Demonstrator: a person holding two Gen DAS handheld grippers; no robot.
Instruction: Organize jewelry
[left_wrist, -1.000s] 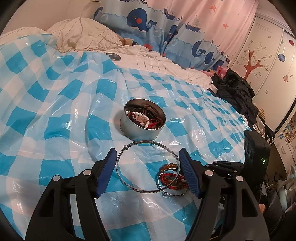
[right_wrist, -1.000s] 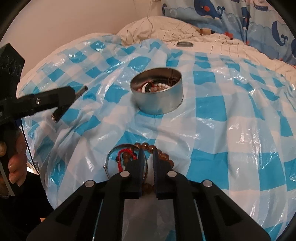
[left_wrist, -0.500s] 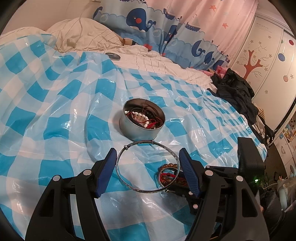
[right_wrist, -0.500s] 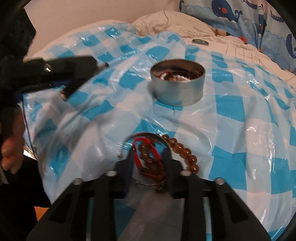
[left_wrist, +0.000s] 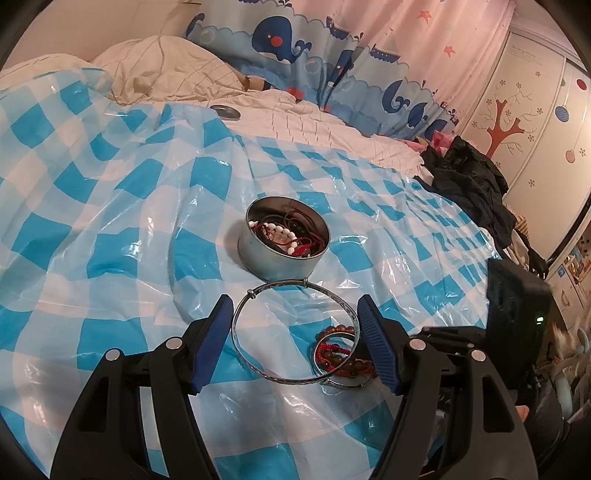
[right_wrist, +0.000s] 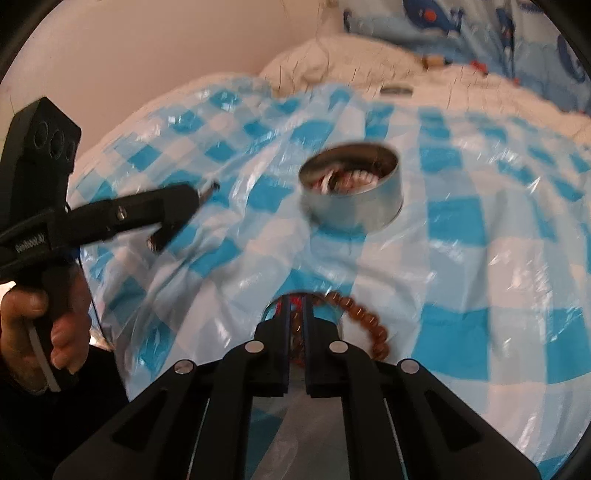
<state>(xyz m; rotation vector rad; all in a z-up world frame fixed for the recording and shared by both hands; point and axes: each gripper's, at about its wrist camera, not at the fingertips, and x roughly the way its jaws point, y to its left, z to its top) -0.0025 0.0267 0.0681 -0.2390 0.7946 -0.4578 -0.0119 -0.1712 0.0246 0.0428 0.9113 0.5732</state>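
Jaws of my left gripper (left_wrist: 295, 343) stand spread in the left wrist view, the blue ribbed pads (left_wrist: 210, 345) bracketing a large thin silver bangle (left_wrist: 295, 332) that is held between them just above the blue-and-white checked plastic sheet (left_wrist: 110, 221). I cannot tell whether both pads actually press on the ring. Beyond the bangle sits a round shallow metal tin (left_wrist: 284, 243), open at the top, with white beads and red cord lying inside. Low on the right, partly behind the right pad, a small heap rests on the sheet: a smaller silver ring, a red cord bracelet (left_wrist: 332, 350) and brown beads. My right gripper's black body (left_wrist: 517, 332) shows at the right edge. Whale-print curtain (left_wrist: 295, 48) and white bedding fill the background.

Right wrist view, blurred: the jaws of my right gripper (right_wrist: 295, 314) have just been closing and are now pressed nearly together, with only a narrow slit between the fingers. Red cord and brown beads show in that slit, so the grip appears to pinch the red cord bracelet (right_wrist: 293, 301). A brown wooden bead bracelet (right_wrist: 369, 325) curves off to the right on the sheet (right_wrist: 480, 258). The tin (right_wrist: 354, 192) stands further back. At left, a hand (right_wrist: 33, 325) holds my left gripper's handle.
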